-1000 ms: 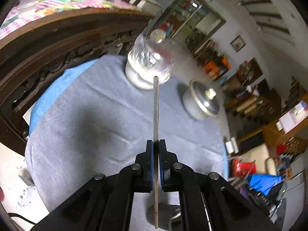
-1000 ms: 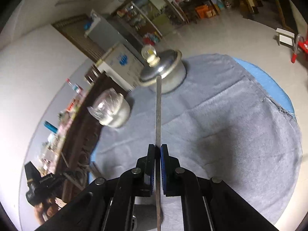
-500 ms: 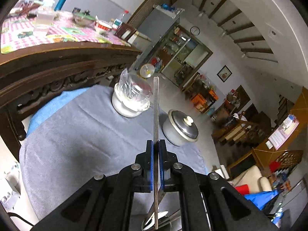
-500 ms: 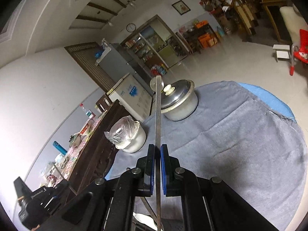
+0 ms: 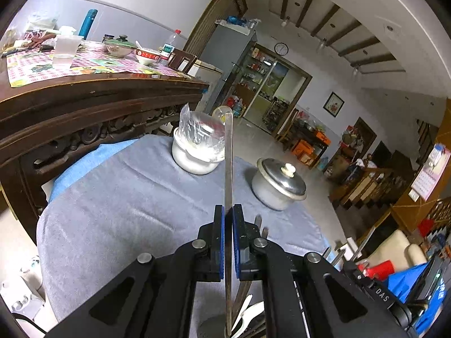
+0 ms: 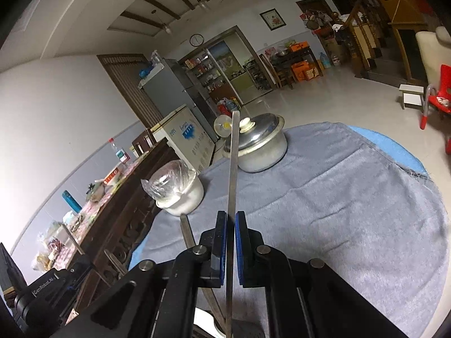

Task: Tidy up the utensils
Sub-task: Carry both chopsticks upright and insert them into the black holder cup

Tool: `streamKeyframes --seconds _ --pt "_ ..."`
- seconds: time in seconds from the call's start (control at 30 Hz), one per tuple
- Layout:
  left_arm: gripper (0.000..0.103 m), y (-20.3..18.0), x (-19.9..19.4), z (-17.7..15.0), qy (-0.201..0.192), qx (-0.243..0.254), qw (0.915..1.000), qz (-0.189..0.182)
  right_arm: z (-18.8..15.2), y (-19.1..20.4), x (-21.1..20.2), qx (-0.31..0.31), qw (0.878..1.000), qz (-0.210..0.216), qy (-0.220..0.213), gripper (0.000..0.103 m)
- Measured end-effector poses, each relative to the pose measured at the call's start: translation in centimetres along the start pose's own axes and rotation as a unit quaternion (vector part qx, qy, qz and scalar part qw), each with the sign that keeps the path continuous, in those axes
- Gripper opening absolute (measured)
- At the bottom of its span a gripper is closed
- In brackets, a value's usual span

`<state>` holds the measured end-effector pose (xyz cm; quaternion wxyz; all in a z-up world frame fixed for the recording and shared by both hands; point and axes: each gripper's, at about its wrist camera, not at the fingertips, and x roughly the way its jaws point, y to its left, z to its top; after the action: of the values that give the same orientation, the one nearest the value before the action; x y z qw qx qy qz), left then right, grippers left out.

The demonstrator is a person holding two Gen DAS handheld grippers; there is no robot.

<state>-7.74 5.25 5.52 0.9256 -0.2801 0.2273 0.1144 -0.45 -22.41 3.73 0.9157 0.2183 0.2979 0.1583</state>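
Left wrist view: left gripper (image 5: 228, 242) is clamped on a thin flat steel utensil handle (image 5: 229, 169) that runs toward 12 o'clock.
Right wrist view: right gripper (image 6: 230, 246) is clamped on a second flat steel handle (image 6: 232, 174), also toward 12 o'clock.
Surface: round table under grey cloth (image 5: 118, 197).
Vessels: white bowl with a clear plastic bag (image 5: 197, 152) at 11 o'clock in the left view; lidded steel pot (image 5: 277, 186) at 1 o'clock.
Loose utensils: more handles (image 6: 187, 232) and white spoons (image 5: 251, 309) lie beneath the jaws.
Advice: keep both grips firm and the handles apart, and settle each piece square beside its kind.
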Motion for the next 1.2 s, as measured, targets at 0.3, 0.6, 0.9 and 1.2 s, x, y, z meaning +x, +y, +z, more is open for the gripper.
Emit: streamKeyframes --seconds 0.3,0.6,0.9,1.2 --pt "0.005 -1.1 0.6 -2.4 0.013 0.035 0.9993 0.004 -2.1 0.8 0.2 -0.036 0.999 -0.006 0.016 0.007" --pt "0.006 -1.7 0.4 -4.4 0.019 0.066 0.9976 0.002 -4.6 1.1 0.1 -0.059 0.998 0.003 0.038 0.007" --pt "0.006 -1.9 0.1 -6.0 0.032 0.089 0.9955 -0.004 -6.1 1.6 -0.2 -0.080 0.996 0.005 0.048 0.007" --pt "0.006 -1.8 -0.1 -6.3 0.036 0.101 0.9942 -0.008 -6.5 1.9 -0.3 -0.086 0.995 0.010 0.053 0.007"
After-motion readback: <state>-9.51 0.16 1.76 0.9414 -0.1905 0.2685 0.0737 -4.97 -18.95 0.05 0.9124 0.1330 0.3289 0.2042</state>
